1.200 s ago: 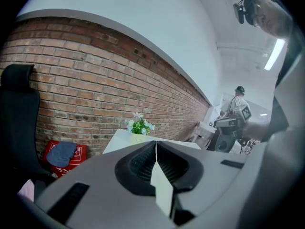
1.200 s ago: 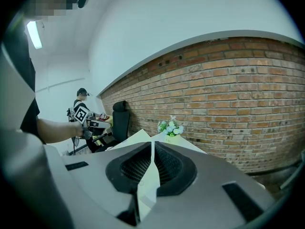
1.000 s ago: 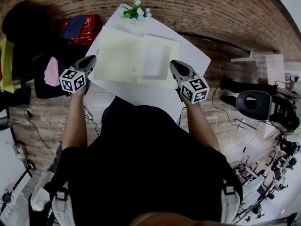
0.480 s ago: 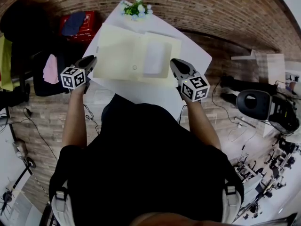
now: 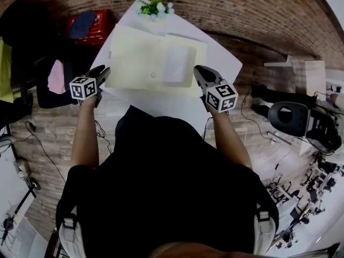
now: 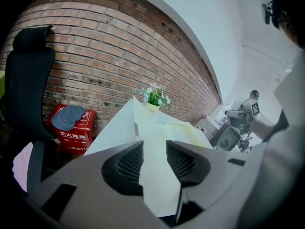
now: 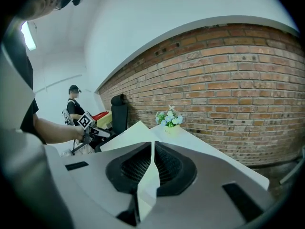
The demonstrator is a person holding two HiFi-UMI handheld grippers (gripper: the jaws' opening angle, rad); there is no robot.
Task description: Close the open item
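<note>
A pale yellow folder [image 5: 145, 58] lies open on the white table [image 5: 220, 58], with a white sheet [image 5: 176, 66] on its right half. My right gripper [image 5: 200, 75] is at the folder's right edge. In the right gripper view its jaws [image 7: 151, 168] are shut on a thin pale flap of the folder [image 7: 148, 185] that stands on edge between the pads. My left gripper [image 5: 101, 73] hovers at the table's left edge, just beside the folder's left side. Its jaws [image 6: 155, 159] are opening. The pale surface shows through the gap, and the pads press on nothing.
A small pot of flowers [image 5: 156, 7] stands at the table's far corner. A red box [image 5: 88, 28] and a black chair [image 6: 31, 80] stand left of the table by the brick wall. Camera gear [image 5: 301, 122] is on the floor at the right. Another person [image 7: 74, 106] stands far off.
The left gripper has drifted a little to the left, off the folder's left edge. The right gripper and the folder have hardly moved.
</note>
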